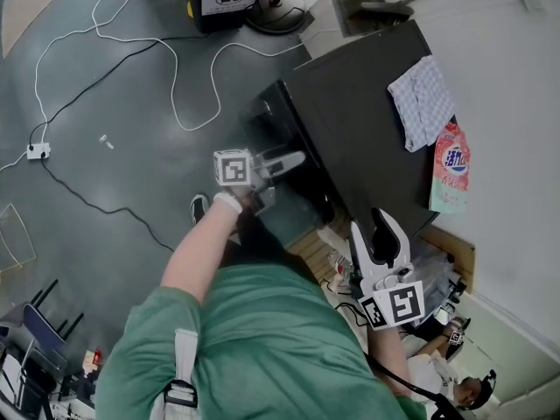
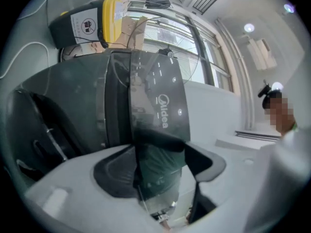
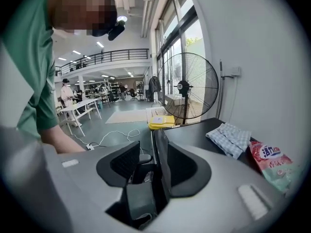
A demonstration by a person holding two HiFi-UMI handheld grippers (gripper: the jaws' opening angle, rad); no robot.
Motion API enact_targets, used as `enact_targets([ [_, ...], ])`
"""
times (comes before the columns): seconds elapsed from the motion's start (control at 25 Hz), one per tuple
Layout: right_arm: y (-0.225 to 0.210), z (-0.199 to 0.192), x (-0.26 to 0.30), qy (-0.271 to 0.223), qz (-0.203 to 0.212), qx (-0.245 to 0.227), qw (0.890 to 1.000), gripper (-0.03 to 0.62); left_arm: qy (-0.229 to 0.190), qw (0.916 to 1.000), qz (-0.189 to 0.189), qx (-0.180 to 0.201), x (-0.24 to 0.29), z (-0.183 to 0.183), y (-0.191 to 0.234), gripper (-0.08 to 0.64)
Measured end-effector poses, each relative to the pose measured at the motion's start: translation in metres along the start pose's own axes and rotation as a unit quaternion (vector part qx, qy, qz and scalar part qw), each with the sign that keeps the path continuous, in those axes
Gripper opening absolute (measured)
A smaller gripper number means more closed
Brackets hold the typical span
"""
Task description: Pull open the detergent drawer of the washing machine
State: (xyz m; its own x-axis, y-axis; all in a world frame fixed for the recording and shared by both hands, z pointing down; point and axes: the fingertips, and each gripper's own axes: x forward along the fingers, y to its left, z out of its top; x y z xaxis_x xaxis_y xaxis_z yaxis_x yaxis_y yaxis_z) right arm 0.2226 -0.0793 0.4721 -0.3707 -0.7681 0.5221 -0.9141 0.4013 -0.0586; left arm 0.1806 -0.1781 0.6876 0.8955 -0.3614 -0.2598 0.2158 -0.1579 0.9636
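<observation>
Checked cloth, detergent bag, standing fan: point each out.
checked cloth (image 3: 229, 139), right gripper view, middle of the fabric.
detergent bag (image 3: 273, 162), right gripper view, its printed front.
standing fan (image 3: 183, 87), right gripper view, central hub.

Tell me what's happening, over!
Left gripper clamps detergent drawer front. Right gripper open, empty, held off washing machine. Pull path looks clear.

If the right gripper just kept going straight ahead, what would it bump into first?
Probably the washer, its near top edge just beyond the right gripper; depth is unclear.
</observation>
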Motion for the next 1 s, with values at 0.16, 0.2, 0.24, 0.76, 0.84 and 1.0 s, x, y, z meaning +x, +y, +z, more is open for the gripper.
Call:
enact_targets([
  [0.16, 0.01, -0.001, -0.006, -0.001, 0.004, -0.017, 1.0, 0.178, -0.017, 0.9997, -0.007, 0.013, -0.037, -0.01, -0.011, 0.314],
  [0.2, 0.011, -0.002, -0.006, -0.002, 0.005, -0.012, 1.0, 0.178, -0.02, 0.9996, -0.009, 0.018, -0.044, -0.012, -0.015, 0.318],
  [0.24, 0.013, -0.003, -0.006, -0.004, 0.007, -0.009, 1.0, 0.178, -0.021, 0.9996, -0.008, 0.019, -0.051, -0.015, -0.017, 0.319],
  [0.76, 0.076, 0.019, -0.009, -0.035, 0.02, -0.032, 0.999, 0.178, -0.024, 0.9996, -0.004, 0.016, -0.151, -0.04, -0.057, 0.325],
  [0.84, 0.086, 0.021, -0.012, -0.039, 0.018, -0.034, 0.998, 0.178, -0.027, 0.9996, 0.001, 0.011, -0.164, -0.045, -0.058, 0.327],
  [1.0, 0.103, 0.021, -0.018, -0.045, 0.015, -0.034, 0.998, 0.178, -0.022, 0.9988, 0.04, 0.016, -0.182, -0.048, -0.052, 0.327],
])
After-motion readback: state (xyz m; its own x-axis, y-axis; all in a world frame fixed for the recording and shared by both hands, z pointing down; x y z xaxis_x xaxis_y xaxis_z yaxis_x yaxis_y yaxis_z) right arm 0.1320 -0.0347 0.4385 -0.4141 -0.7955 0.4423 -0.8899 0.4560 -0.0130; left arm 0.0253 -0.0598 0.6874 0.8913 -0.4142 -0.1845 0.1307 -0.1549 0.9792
